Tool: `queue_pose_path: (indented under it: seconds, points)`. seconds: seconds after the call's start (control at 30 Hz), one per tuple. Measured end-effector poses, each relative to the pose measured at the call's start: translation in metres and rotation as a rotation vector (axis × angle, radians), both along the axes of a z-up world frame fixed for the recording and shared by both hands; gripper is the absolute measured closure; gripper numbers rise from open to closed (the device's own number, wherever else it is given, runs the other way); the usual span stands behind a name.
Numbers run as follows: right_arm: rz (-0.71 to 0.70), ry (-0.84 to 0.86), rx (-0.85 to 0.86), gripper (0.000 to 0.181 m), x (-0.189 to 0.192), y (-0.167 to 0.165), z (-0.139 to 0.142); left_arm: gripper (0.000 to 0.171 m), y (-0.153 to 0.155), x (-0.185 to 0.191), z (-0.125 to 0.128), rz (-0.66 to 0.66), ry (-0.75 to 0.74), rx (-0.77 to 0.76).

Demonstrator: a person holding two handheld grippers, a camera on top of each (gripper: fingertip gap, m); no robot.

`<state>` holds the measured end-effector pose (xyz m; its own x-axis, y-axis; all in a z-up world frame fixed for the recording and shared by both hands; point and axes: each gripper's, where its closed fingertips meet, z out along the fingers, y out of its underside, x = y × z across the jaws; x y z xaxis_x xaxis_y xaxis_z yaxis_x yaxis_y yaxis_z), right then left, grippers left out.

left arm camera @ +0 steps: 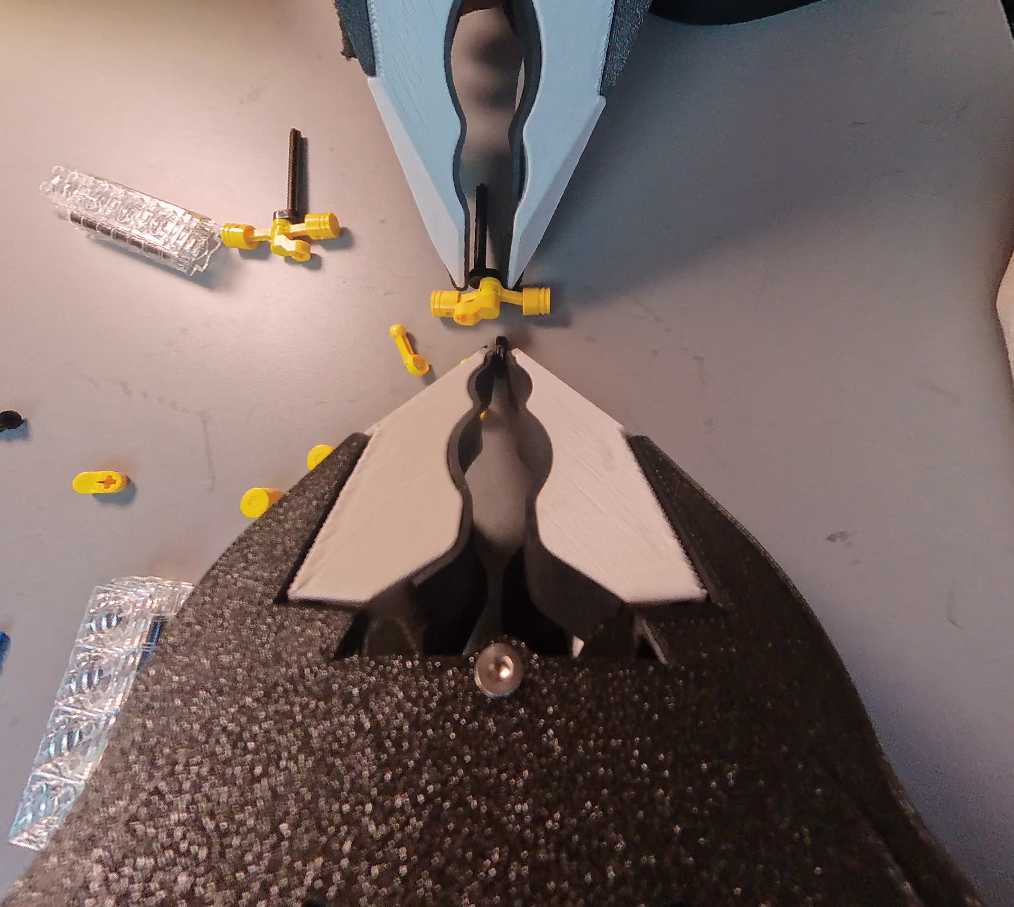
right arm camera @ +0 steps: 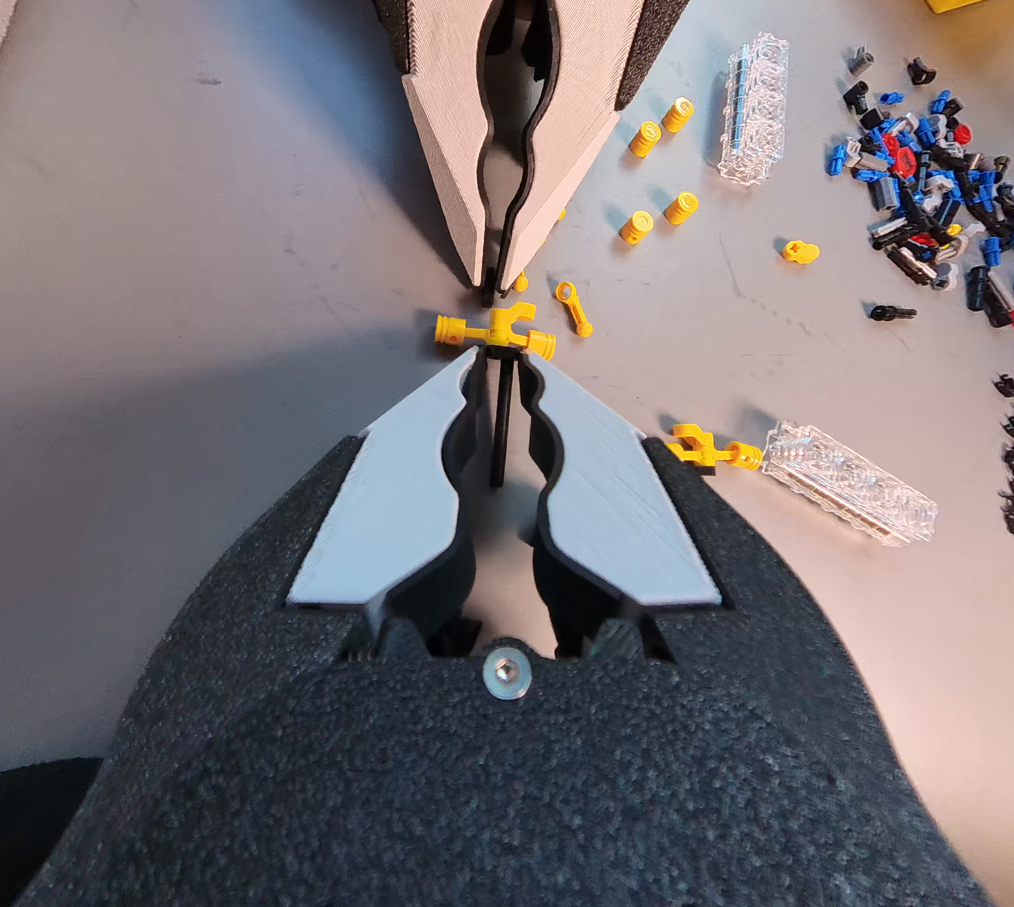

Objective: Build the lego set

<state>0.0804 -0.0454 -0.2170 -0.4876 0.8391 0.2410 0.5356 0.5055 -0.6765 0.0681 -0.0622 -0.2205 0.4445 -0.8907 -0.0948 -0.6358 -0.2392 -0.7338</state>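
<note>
Yellow crank-and-piston assembly [right arm camera: 496, 329] on a black axle [right arm camera: 502, 419] sits between the two grippers on the grey table [right arm camera: 164, 222]: the right gripper [right arm camera: 502, 359] has its fingers closed around the axle just behind the yellow hub, while the left gripper [left arm camera: 500, 352] pinches a small black pin [left arm camera: 500, 345] at its tips, just apart from the hub. Loose yellow rod [right arm camera: 573, 307] lies just beside. With so narrow a grip, the pin could twist or pop free, and the pistons may swing, if the two are pressed together off-line.
</note>
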Motion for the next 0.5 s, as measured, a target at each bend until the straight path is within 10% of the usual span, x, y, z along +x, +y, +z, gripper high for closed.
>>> queue_pose_path:
  seconds: [0.5]
  points:
    - [0.003,-0.058,-0.003,0.170,0.0056,-0.0044,-0.0003,0.167,-0.0036,-0.0022,-0.0005,-0.005,-0.011,-0.032]
